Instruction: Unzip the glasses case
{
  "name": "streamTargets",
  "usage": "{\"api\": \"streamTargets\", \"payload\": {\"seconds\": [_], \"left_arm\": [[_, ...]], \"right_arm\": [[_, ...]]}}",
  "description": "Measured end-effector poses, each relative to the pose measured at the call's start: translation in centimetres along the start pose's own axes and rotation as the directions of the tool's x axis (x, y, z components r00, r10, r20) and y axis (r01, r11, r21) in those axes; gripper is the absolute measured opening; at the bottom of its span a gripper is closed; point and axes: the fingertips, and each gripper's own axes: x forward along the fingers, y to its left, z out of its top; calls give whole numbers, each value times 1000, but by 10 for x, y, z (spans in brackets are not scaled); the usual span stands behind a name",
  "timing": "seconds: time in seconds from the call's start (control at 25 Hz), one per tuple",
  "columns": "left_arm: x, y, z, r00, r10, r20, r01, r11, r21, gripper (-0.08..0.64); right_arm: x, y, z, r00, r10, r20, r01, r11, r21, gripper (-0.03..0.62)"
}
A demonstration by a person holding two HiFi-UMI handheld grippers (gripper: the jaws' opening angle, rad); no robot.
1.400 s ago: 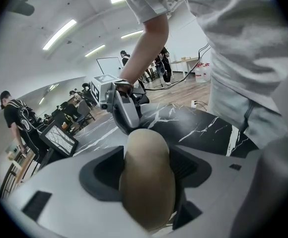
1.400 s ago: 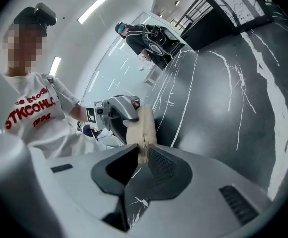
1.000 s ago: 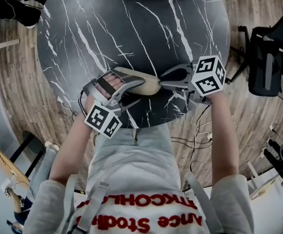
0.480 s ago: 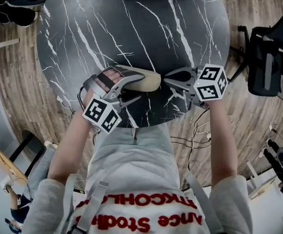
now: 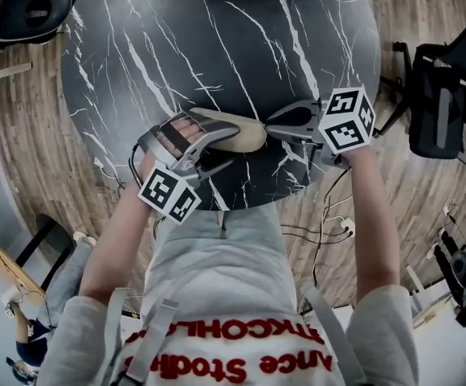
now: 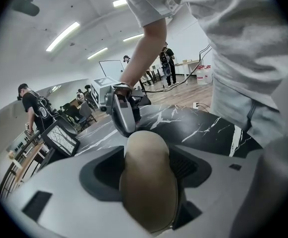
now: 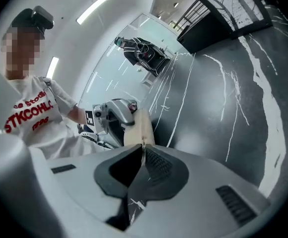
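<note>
Clamps the case (image 5: pixel 245 135) across its left half with the left gripper (image 5: pixel 230 142), with jaws spread wide and pressed against both long sides. Does so, by the look of it, to pin it down on the table (image 5: pixel 217 39) against a sideways tug. Lies lengthwise from left to right, close to the near edge, with the rounded right end left free.

Meets that free end with the right gripper (image 5: pixel 271 127), with jaws closed to a thin slit. Pinches a small pale sliver there, going by the right gripper view — most likely the pull (image 7: pixel 143 148), though too small to call for certain. Points almost level along the length of the case, probably so as to drag the pull along the zip line and not lift the case off the table. Comes in from the opposite end to the clamp for a plain reason: one side to anchor, the other to draw.

Shows no open gap in the seam in any view, so probably sits at the very start of the unzipping.

Calls next for a steady draw round the curved end and on along one long side. May then need a shift of the clamp, since it grips across both sides where the zip likely runs. Could slip off so small a tab, or skid the case over the smooth marble if held too loosely.
</note>
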Motion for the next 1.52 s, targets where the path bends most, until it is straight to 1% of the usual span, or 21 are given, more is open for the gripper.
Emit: {"api": "streamTargets", "payload": {"seconds": [0.12,0.2,0.28,0.36,0.44,0.52,0.64,0.76,0.84,0.88,0.92,1.0,1.08,1.2,1.32,1.52], "left_arm": [[-1,-3,1,1000,11,0,-11,999,33,290],[-1,-4,1,1000,16,2,-16,999,42,290],[-1,-3,1,1000,14,6,-14,999,39,290],[0,-3,0,1000,5,8,-6,999,35,291],[0,-4,0,1000,-3,9,2,999,38,293],[0,-5,0,1000,-8,10,8,999,47,293],[-1,-7,1,1000,-5,8,5,998,65,292],[-1,-7,1,1000,2,8,-2,998,69,293],[-1,-6,1,1000,3,9,-4,998,70,293],[-1,-6,1,1000,3,10,-4,997,71,293],[-1,-6,1,1000,3,11,-4,997,72,293],[-1,-7,1,1000,3,12,-4,997,74,293],[0,-7,1,1000,6,12,-7,997,76,293],[-1,-7,1,1000,12,11,-13,997,76,293],[-1,-8,1,1000,9,10,-10,996,89,293],[-1,-11,1,1000,-2,9,1,995,104,296]], "right_arm": [[1,3,-2,997,32,-66,-33,999,-8,18],[2,4,-2,992,38,-118,-41,999,-25,20],[2,3,-1,987,22,-160,-30,999,-46,18],[3,2,-2,983,-13,-184,1,998,-67,15],[4,3,-3,981,-45,-189,30,996,-83,14],[4,4,-5,981,-58,-184,43,996,-84,14],[4,6,-7,984,-42,-175,33,998,-53,15],[4,7,-7,984,-30,-175,22,999,-45,17],[5,11,-6,986,3,-165,-7,1000,-23,17],[5,13,-6,987,23,-158,-25,1000,-10,74],[5,13,-6,988,27,-153,-29,1000,-9,98],[5,10,-6,988,-1,-154,-5,999,-35,46],[5,7,-7,988,-3,-155,-2,999,-33,46],[6,6,-7,988,22,-156,-21,1000,4,48],[6,7,-9,984,33,-178,-30,999,20,26],[6,12,-15,979,-14,-206,7,999,-35,14]]}}
